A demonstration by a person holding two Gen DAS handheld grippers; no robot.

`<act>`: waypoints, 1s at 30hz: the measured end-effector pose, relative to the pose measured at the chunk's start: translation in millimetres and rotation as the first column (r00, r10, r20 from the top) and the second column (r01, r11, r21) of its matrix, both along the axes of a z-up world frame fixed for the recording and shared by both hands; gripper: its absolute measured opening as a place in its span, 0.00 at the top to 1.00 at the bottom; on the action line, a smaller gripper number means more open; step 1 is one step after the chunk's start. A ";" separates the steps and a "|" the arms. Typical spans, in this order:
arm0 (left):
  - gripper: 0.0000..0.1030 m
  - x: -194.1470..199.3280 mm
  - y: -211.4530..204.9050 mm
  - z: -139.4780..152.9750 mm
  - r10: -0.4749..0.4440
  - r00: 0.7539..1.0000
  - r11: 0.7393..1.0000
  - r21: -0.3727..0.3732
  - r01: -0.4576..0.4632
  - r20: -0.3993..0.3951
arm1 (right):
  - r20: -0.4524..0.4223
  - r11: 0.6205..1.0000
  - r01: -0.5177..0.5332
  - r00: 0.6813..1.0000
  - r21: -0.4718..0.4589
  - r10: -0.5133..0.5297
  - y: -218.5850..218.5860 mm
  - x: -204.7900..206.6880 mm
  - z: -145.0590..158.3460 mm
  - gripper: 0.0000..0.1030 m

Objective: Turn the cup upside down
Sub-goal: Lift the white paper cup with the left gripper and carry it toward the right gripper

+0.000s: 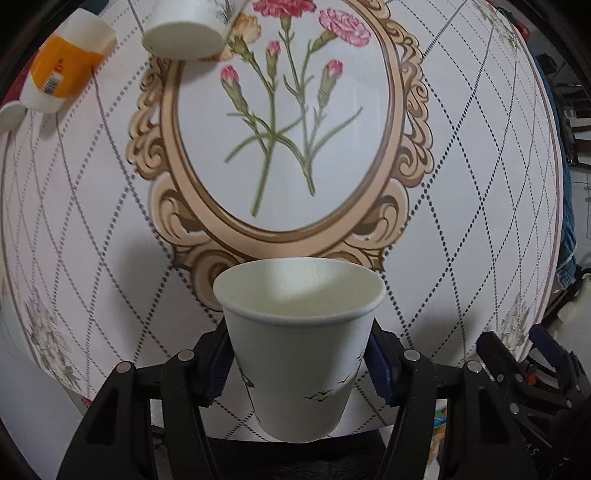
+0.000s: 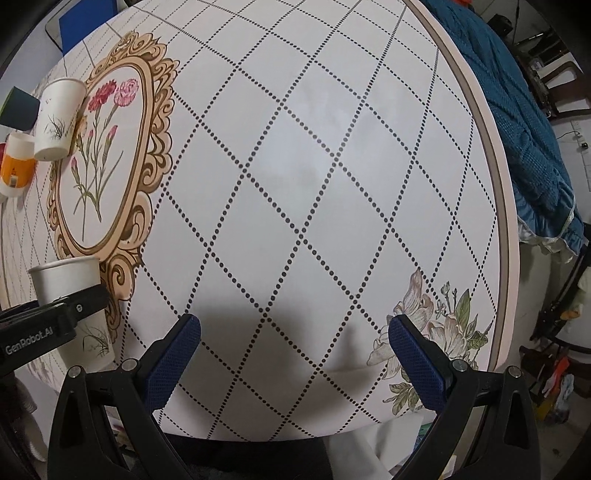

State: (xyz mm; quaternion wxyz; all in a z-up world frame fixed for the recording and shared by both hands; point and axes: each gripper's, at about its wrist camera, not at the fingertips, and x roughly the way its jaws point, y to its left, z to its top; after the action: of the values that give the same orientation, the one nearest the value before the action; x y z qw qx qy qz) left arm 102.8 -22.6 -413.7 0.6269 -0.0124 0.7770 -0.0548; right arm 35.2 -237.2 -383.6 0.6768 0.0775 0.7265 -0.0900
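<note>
A white paper cup (image 1: 299,347) with small bird prints stands mouth-up between the blue pads of my left gripper (image 1: 299,365), which is shut on its sides above the near edge of the table. The same cup (image 2: 72,295) shows at the left of the right wrist view, with the left gripper's black body across it. My right gripper (image 2: 293,354) is open and empty over the patterned table, well to the right of the cup.
A second white paper cup (image 1: 188,31) stands upside down at the far side of the flower medallion (image 1: 284,122). An orange-and-white container (image 1: 61,68) stands to its left. A blue cloth (image 2: 524,122) lies past the table's right rim (image 2: 491,155).
</note>
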 end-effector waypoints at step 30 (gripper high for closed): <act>0.18 -23.6 -52.2 -37.5 -0.037 0.999 0.999 -0.002 0.037 -0.009 | 0.002 0.999 0.038 0.999 -0.025 -0.038 -10.2 -9.6 3.5 0.00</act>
State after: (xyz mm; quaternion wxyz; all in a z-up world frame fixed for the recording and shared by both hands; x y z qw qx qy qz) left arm 79.2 -74.8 -451.2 0.6222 0.0012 0.7800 -0.0671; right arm 25.6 -247.4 -380.1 0.6765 0.0832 0.7231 -0.1119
